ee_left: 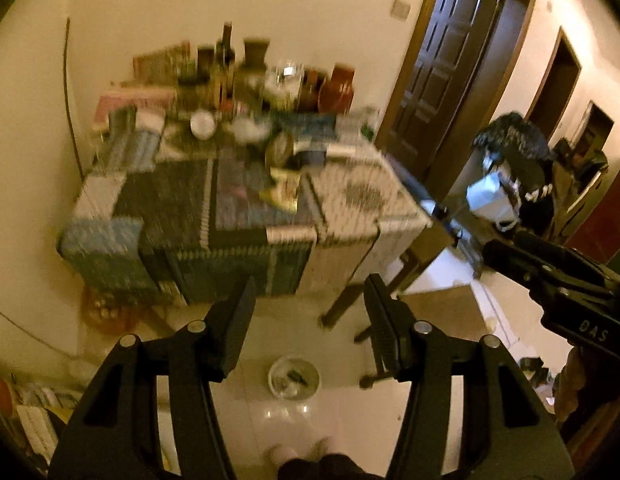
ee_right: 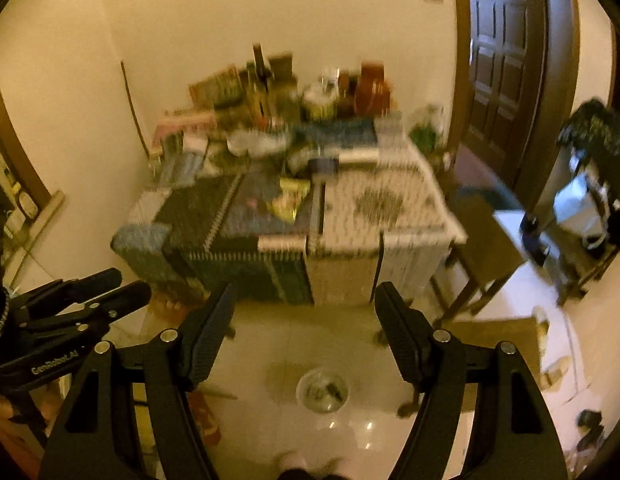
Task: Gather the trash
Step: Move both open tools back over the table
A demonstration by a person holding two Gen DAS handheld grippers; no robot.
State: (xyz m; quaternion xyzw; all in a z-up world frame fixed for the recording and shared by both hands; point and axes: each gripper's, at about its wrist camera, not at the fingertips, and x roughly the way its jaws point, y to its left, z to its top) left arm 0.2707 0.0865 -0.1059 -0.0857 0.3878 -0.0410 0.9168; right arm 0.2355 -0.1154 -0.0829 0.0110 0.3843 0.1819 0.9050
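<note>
A lived-in home: cluttered cloth-covered table, panelled wooden door, tiled floor.

Table under patchwork-patterned cloth, dark panels left, pale panels right, fills frame centre in both views. Back edge crowded: dark bottles, reddish-brown jar, details blurred. White round bowl left of centre. Crumpled yellow-green wrapper mid-table. Glossy pale tiled floor at lower frame; clear round container on it, contents unclear.
</note>
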